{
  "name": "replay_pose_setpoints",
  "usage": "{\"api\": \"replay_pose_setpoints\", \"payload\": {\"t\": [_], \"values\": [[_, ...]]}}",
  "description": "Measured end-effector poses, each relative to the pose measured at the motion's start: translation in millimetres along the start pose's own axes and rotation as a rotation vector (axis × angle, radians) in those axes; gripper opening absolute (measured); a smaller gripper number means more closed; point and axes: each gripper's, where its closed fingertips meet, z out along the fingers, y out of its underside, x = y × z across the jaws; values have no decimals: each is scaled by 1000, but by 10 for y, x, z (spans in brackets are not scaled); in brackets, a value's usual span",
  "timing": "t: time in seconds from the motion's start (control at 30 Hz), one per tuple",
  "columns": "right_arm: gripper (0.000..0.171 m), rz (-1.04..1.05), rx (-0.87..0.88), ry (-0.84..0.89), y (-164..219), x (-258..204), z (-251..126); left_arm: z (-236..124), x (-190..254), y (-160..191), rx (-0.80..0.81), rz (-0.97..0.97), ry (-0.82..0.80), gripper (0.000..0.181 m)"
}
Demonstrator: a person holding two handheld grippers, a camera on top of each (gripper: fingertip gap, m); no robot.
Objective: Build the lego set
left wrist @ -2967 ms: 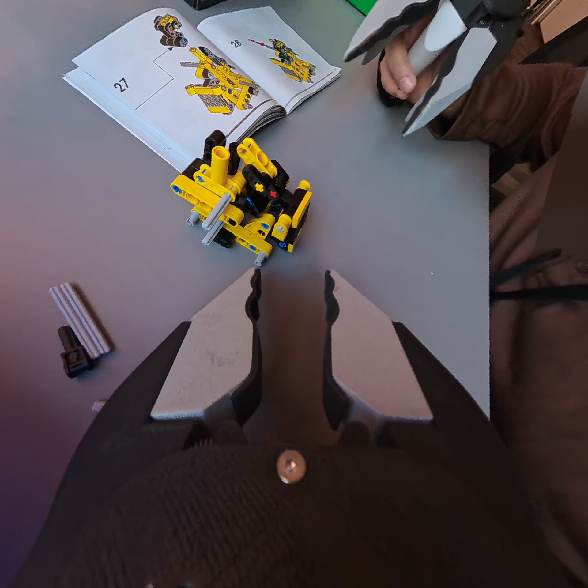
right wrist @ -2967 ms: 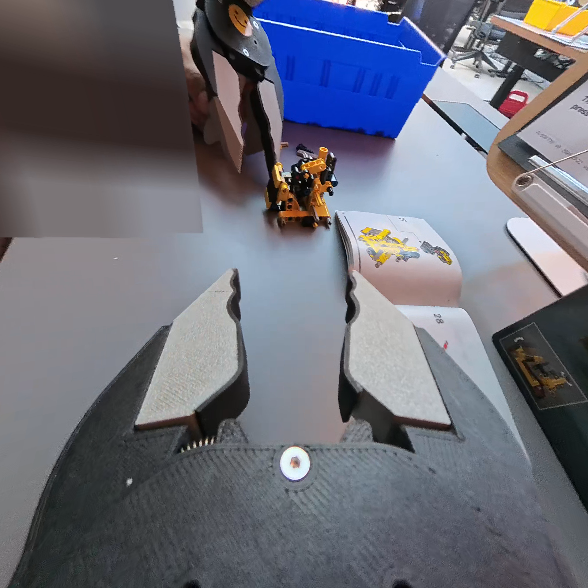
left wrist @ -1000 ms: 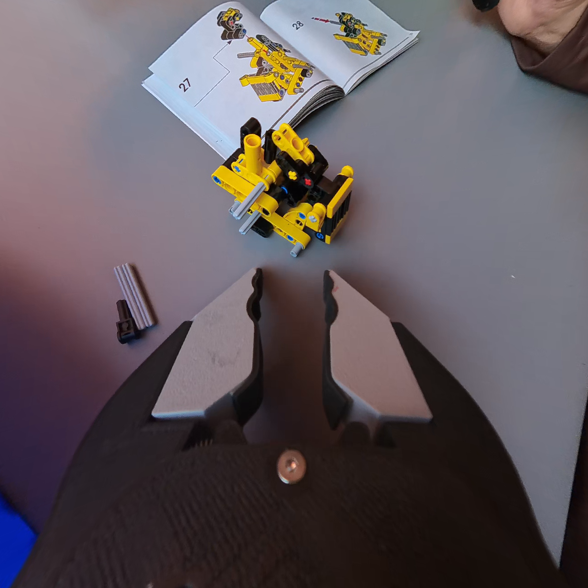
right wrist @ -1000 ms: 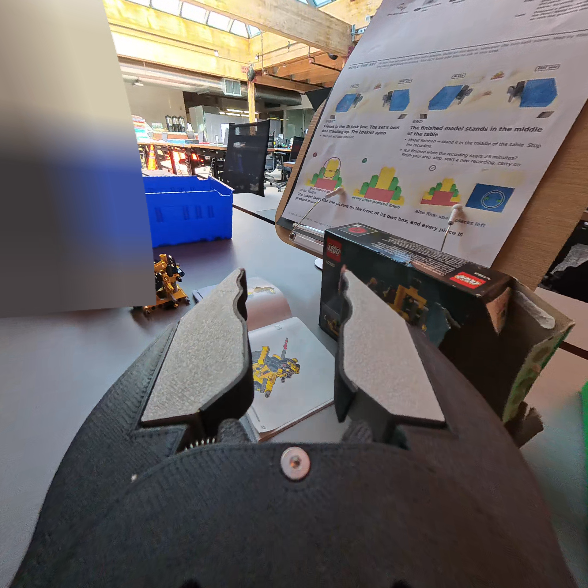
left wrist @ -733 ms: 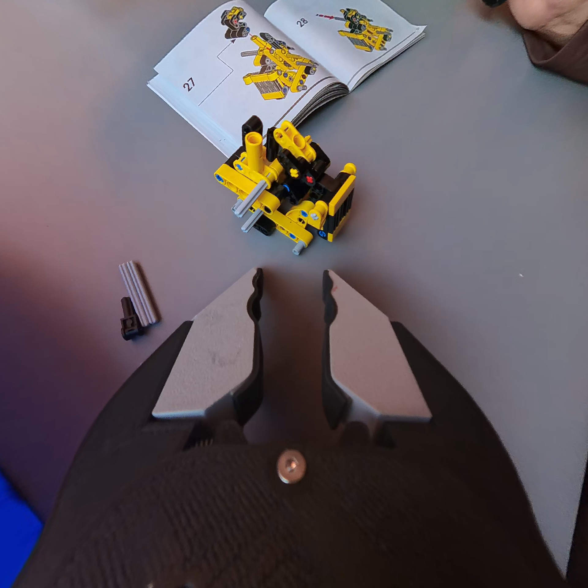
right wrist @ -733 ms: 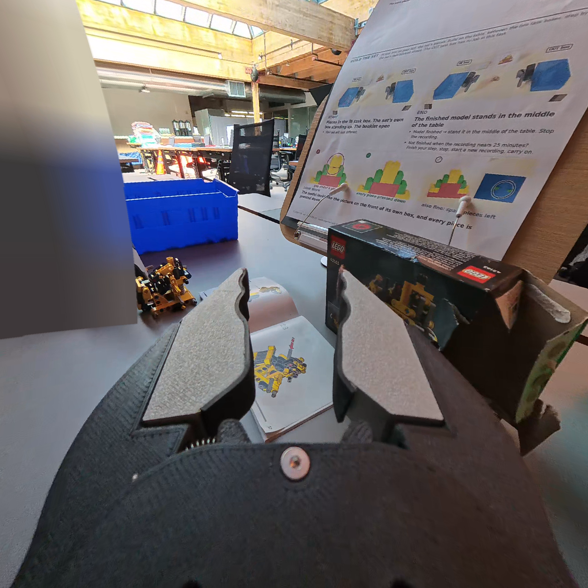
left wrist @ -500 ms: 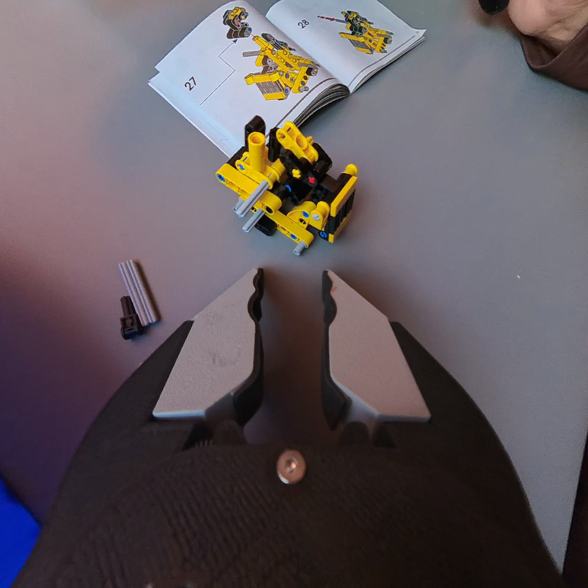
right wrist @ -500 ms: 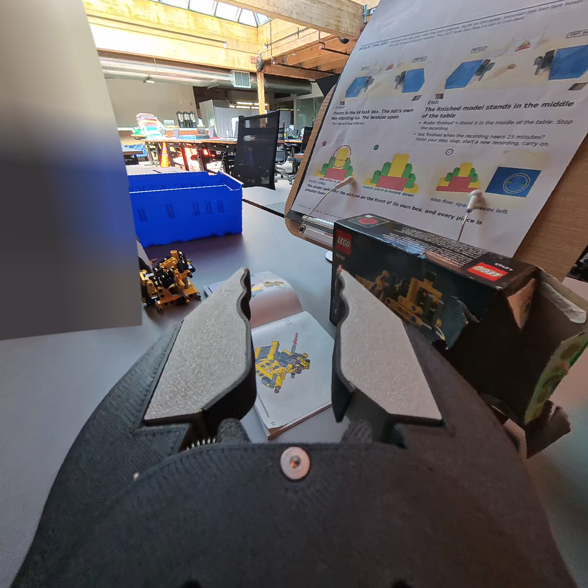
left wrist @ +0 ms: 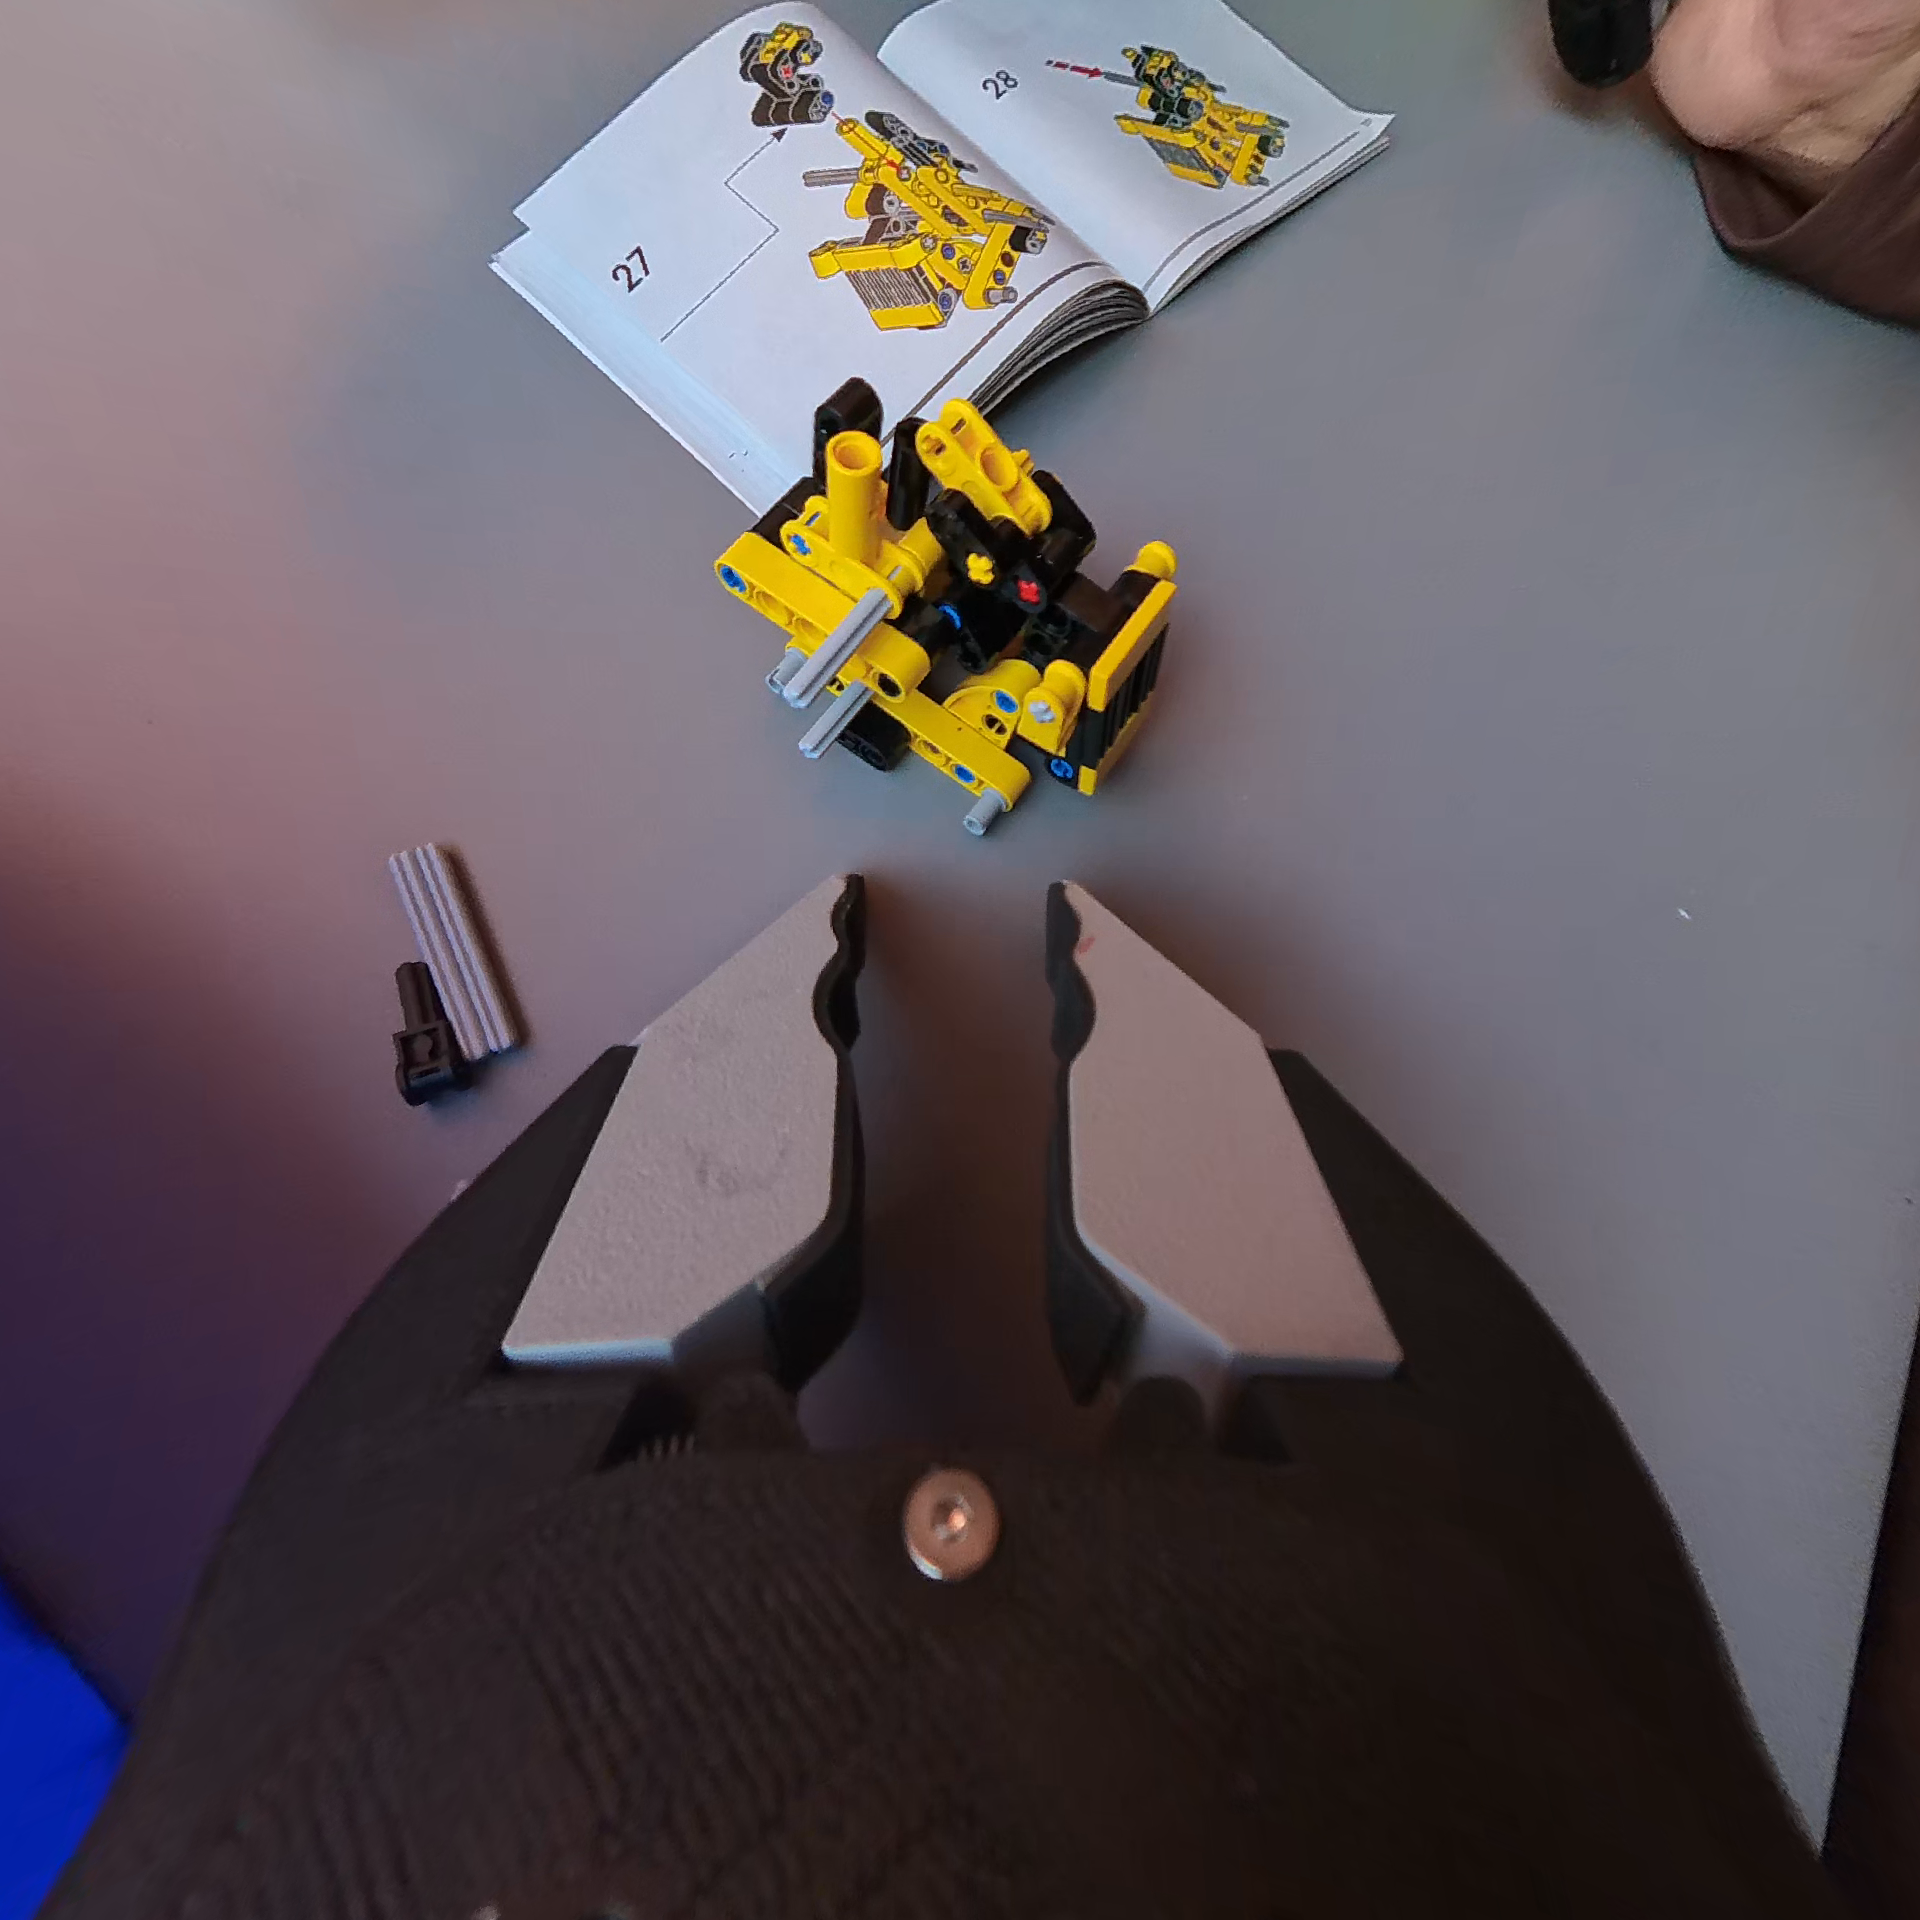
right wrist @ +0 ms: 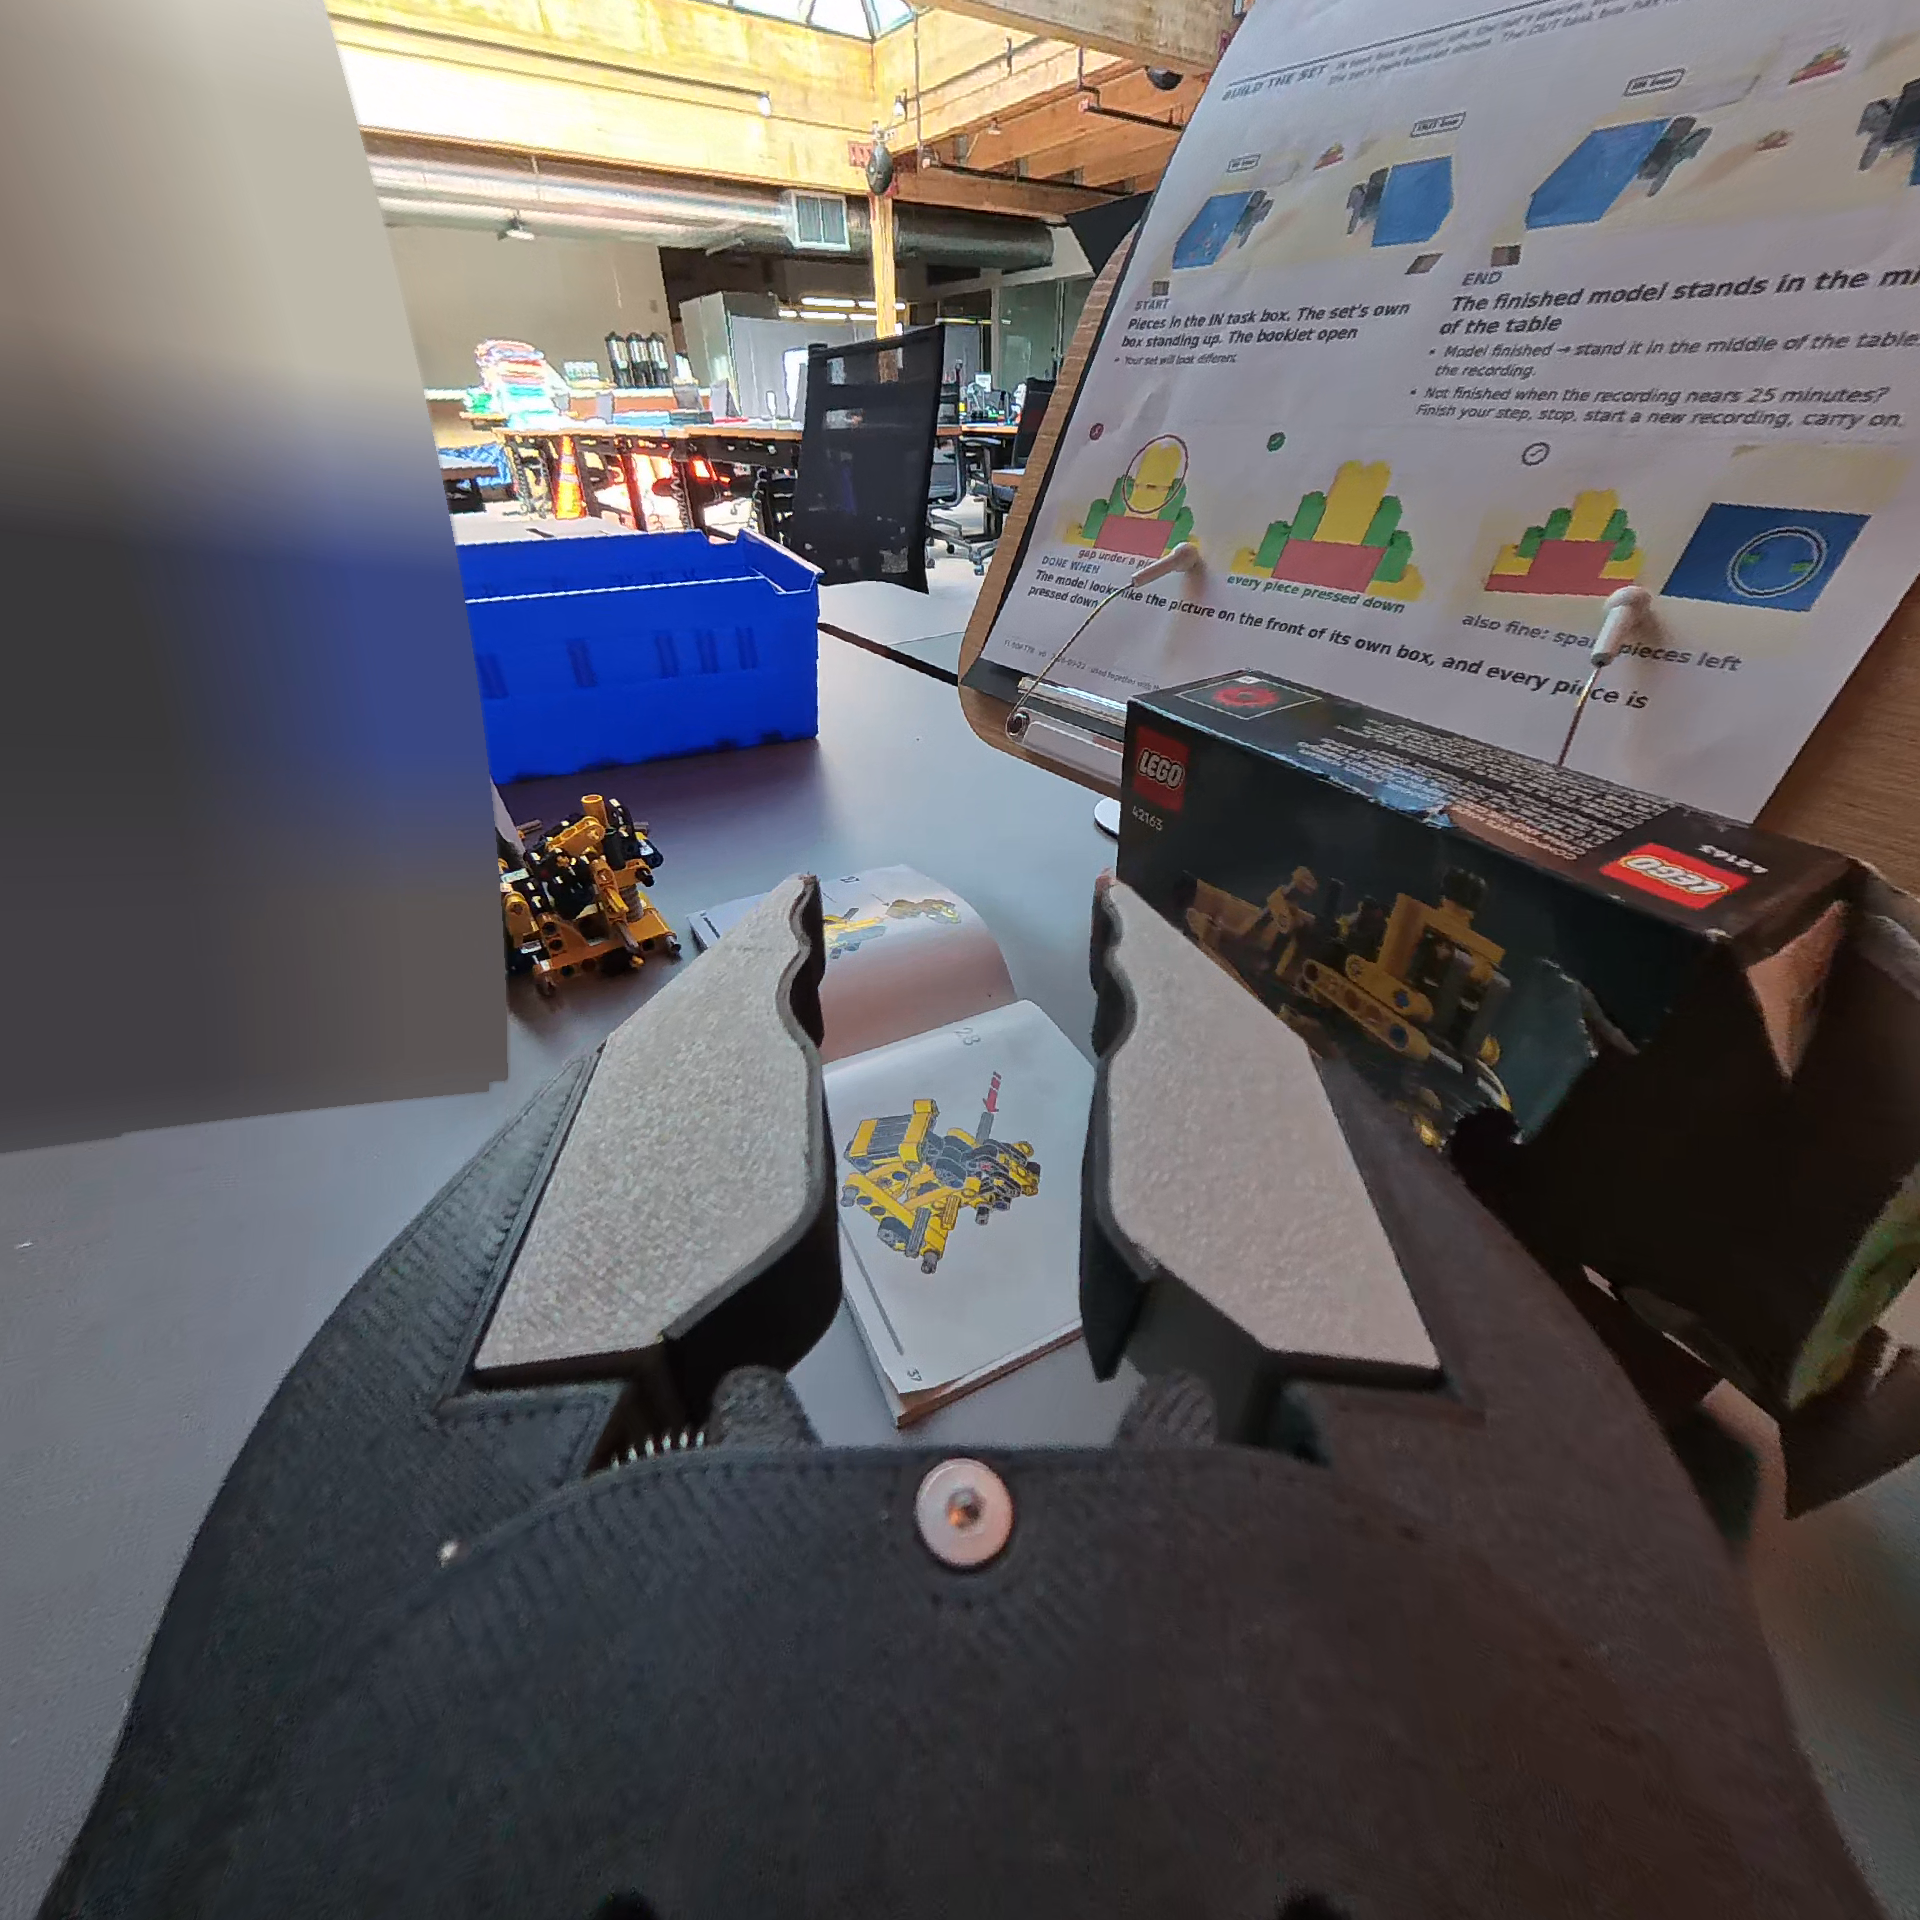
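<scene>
A partly built yellow and black model (left wrist: 951,613) stands on the grey table, just ahead of my left gripper (left wrist: 953,899), which is open and empty above the table. Grey axles (left wrist: 452,951) and a small black connector (left wrist: 421,1039) lie to its left. The open instruction booklet (left wrist: 914,208) lies beyond the model. In the right wrist view my right gripper (right wrist: 956,904) is open and empty, low over the booklet (right wrist: 951,1184), with the model (right wrist: 582,894) to its far left.
The set's dark box (right wrist: 1455,935) stands right of my right gripper, before a leaning instruction board (right wrist: 1507,364). A blue bin (right wrist: 634,644) sits behind the model. A person's hand and brown sleeve (left wrist: 1808,125) rest at the table's far right. The left tips stand about 8 centimeters off the small black connector (left wrist: 421,1039).
My right gripper has swung left and dipped, bringing the model and more of the booklet page into view. The left gripper has drifted slightly; nothing was picked up.
</scene>
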Motion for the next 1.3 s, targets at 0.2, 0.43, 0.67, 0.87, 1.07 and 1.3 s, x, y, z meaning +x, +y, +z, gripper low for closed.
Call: {"api": "replay_pose_setpoints", "payload": {"t": [0.2,0.43,0.67,0.87,1.07,1.3], "values": [[47,29,2,-19,17,-15,22,-1,-6,0,1,-9,3,31],[46,26,-10,-43,50,-55,57,-3,-15,-3,4,-26,11,29],[46,44,-3,-55,50,-41,78,-5,-22,-6,6,-43,20,27],[46,50,-5,-83,57,-73,113,-8,-24,-11,9,-60,34,27],[45,47,-8,-91,61,-90,128,-10,-23,-14,12,-74,48,27],[45,57,1,-83,47,-65,120,-9,-21,-12,10,-62,39,27]]}}
